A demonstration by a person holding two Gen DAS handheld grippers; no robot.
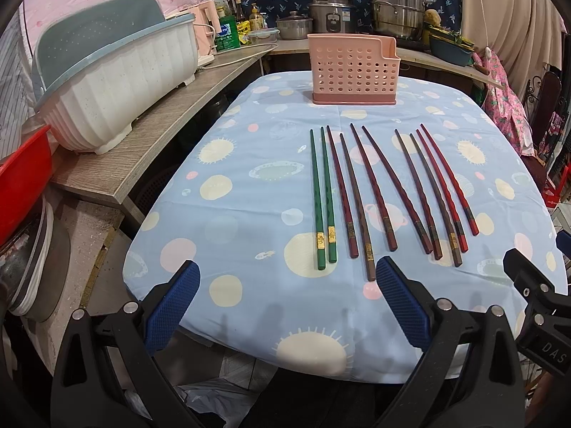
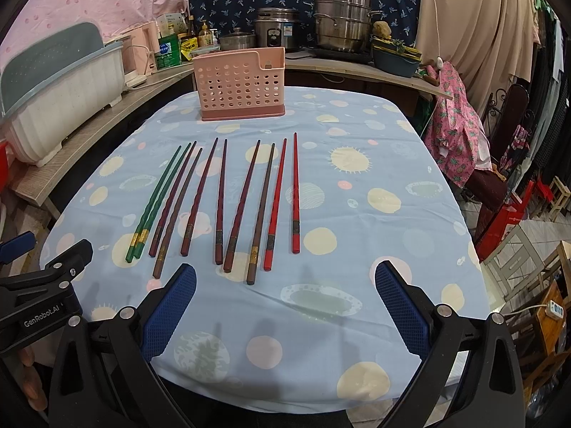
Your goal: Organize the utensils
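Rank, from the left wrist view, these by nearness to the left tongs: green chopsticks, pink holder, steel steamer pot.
From the left tongs:
1. Green chopsticks, just ahead, at the left end of the row.
2. Pink holder, at the table's far edge.
3. Steel steamer pot, on the back counter, right.

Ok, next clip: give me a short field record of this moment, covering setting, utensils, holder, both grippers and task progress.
setting: table with a blue patterned tablecloth
utensils: ten chopsticks in a row; green pair leftmost, bright red pair rightmost, dark red and brown ones between
holder: pink perforated utensil holder upright at the far end of the table, no chopsticks seen in it
left gripper: fingers apart, holding nothing, near the table's front edge
right gripper: fingers apart, holding nothing
progress: no chopstick picked up yet
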